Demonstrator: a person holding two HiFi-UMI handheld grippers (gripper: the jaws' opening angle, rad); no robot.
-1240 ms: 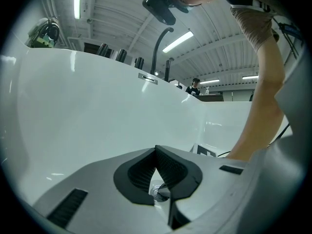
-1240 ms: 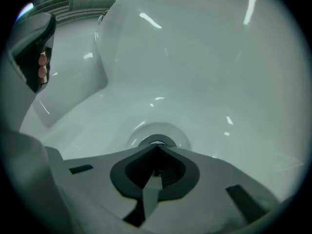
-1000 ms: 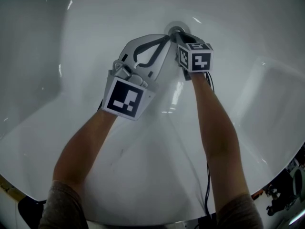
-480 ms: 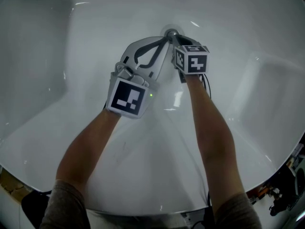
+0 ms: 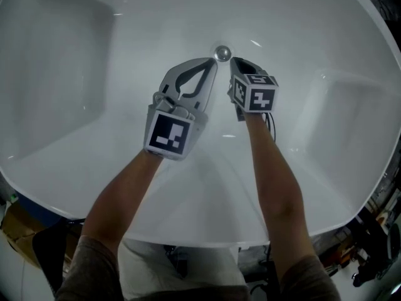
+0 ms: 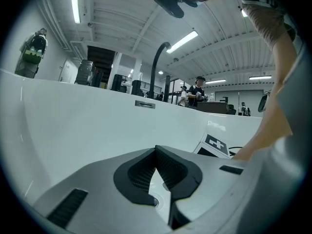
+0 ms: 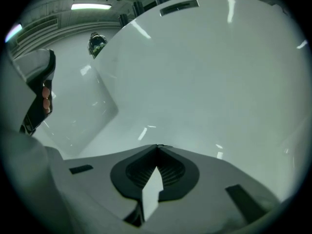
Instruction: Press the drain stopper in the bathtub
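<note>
The round chrome drain stopper [image 5: 222, 52] sits in the white bathtub floor [image 5: 125, 74], uncovered, at the top middle of the head view. My left gripper [image 5: 212, 63] points at it from the lower left, its tip just short of the stopper, jaws shut on nothing. My right gripper [image 5: 233, 60] points in from the lower right, a little apart from the stopper, also shut and empty. In the left gripper view the left gripper [image 6: 156, 149] has its jaws meeting at the tip. The right gripper [image 7: 157, 147] looks the same in its own view, facing bare tub wall.
The tub's sloping walls rise on all sides, with an overflow slot [image 6: 145, 104] high on the far wall [image 7: 179, 6]. A black curved spout [image 6: 157, 67] stands behind the rim. The near rim [image 5: 188, 236] runs under my forearms. A person [image 6: 197, 89] stands far back.
Both grippers have drawn back from the drain, so the stopper now shows in full. The head view has risen and takes in more of the tub.
</note>
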